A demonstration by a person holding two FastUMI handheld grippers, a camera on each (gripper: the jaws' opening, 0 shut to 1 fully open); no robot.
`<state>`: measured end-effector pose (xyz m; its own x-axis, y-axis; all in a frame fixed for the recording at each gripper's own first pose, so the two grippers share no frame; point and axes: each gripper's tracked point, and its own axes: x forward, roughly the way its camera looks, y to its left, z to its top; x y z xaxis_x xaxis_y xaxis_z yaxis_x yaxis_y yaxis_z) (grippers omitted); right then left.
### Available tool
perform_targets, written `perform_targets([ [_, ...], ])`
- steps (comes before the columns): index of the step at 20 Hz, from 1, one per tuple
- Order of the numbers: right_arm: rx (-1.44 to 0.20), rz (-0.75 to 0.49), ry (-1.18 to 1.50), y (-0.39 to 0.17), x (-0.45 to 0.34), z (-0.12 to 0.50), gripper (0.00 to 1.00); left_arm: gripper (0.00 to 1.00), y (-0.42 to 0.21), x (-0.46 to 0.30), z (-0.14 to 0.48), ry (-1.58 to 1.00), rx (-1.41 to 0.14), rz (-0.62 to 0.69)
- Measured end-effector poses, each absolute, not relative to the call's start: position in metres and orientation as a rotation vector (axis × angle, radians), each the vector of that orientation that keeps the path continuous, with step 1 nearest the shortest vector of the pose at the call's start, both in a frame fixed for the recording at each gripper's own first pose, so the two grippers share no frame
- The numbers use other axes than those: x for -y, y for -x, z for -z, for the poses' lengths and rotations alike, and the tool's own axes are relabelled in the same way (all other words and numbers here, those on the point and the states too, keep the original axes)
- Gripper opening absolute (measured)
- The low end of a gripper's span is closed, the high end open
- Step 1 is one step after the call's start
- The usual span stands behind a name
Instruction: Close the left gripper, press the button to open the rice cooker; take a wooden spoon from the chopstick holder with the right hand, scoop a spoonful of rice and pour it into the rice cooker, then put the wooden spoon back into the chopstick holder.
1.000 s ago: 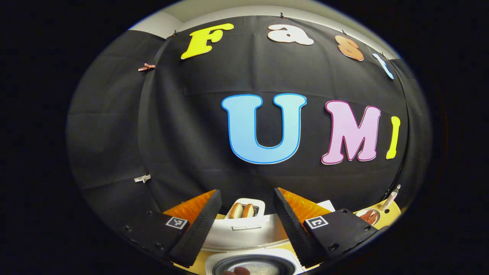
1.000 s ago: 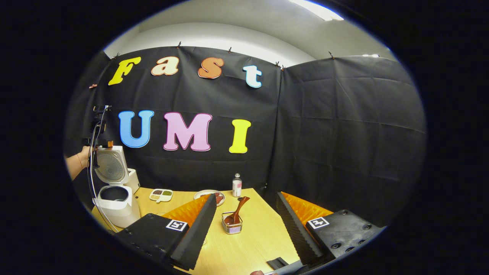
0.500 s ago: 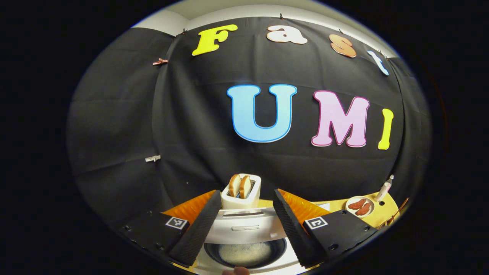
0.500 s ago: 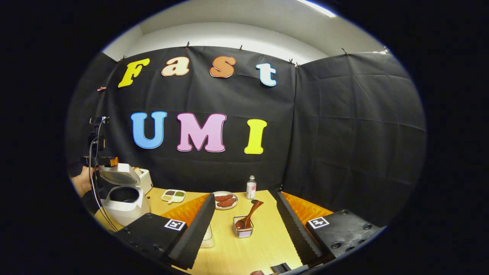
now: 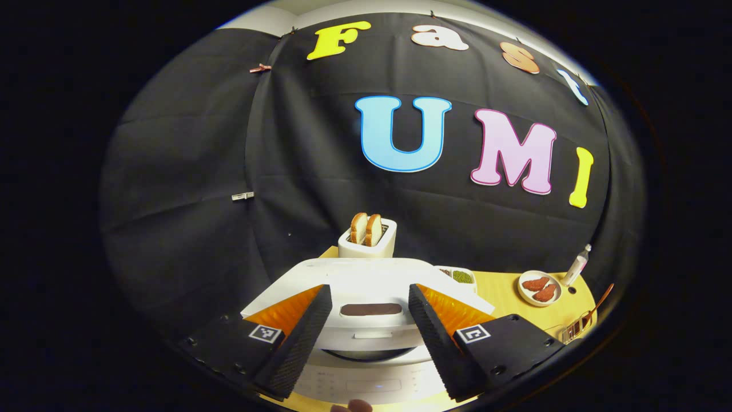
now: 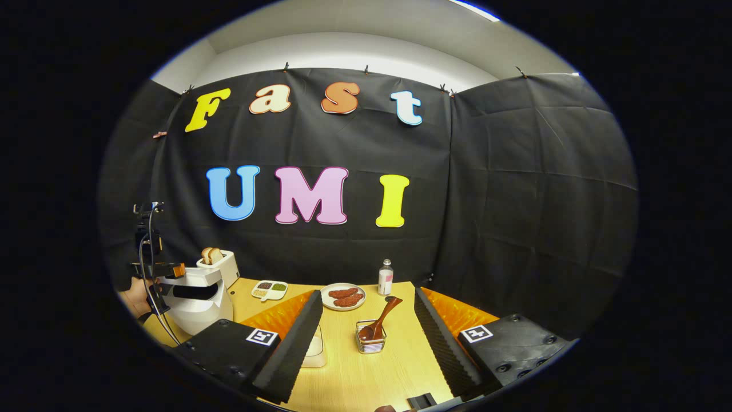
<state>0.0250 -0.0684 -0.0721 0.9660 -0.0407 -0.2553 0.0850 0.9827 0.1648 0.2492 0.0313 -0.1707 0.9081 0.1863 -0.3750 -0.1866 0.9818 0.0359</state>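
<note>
The white rice cooker (image 5: 372, 274) sits right below my left gripper (image 5: 369, 289), which is open with its fingers on either side of the lid's front. The lid hangs low, with a dark gap under it. In the right gripper view the rice cooker (image 6: 197, 297) stands at the table's left end, with the left gripper (image 6: 166, 269) and a hand at its lid. My right gripper (image 6: 367, 294) is open and holds nothing, hovering over the table. Ahead, between its fingers, the wooden spoon (image 6: 384, 315) leans in the wire chopstick holder (image 6: 370, 343). A pale container (image 6: 314, 350) is half hidden behind one finger.
A white toaster (image 5: 367, 240) with two bread slices stands behind the cooker. On the wooden table (image 6: 366, 383) are a divided dish (image 6: 270, 289) of grains, a plate of sausages (image 6: 343, 296) and a small bottle (image 6: 386, 277) near the back wall.
The cooker lid has swung down from upright to almost closed, and the left gripper came down with it. The toaster now shows above the lid. The right gripper drifted slightly, still open.
</note>
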Motion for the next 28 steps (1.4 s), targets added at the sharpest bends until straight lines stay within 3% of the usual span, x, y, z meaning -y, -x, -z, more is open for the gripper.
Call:
perform_targets([
  [2, -0.257, 0.063, -0.189, -0.025, 0.069, 0.074, 0.96, 0.96, -0.246, -0.033, 0.174, -0.028, -0.388, -0.197],
  [3, -0.261, 0.059, -0.201, -0.026, 0.067, 0.076, 1.0, 0.96, -0.246, -0.034, 0.177, -0.019, -0.397, -0.2],
  [13, -0.284, 0.04, -0.205, -0.024, 0.067, 0.087, 1.0, 0.97, -0.22, -0.024, 0.236, 0.005, -0.532, -0.205],
  [28, -0.281, 0.026, -0.262, -0.028, 0.068, 0.091, 1.0, 0.99, -0.214, -0.02, 0.241, -0.039, -0.435, -0.174],
])
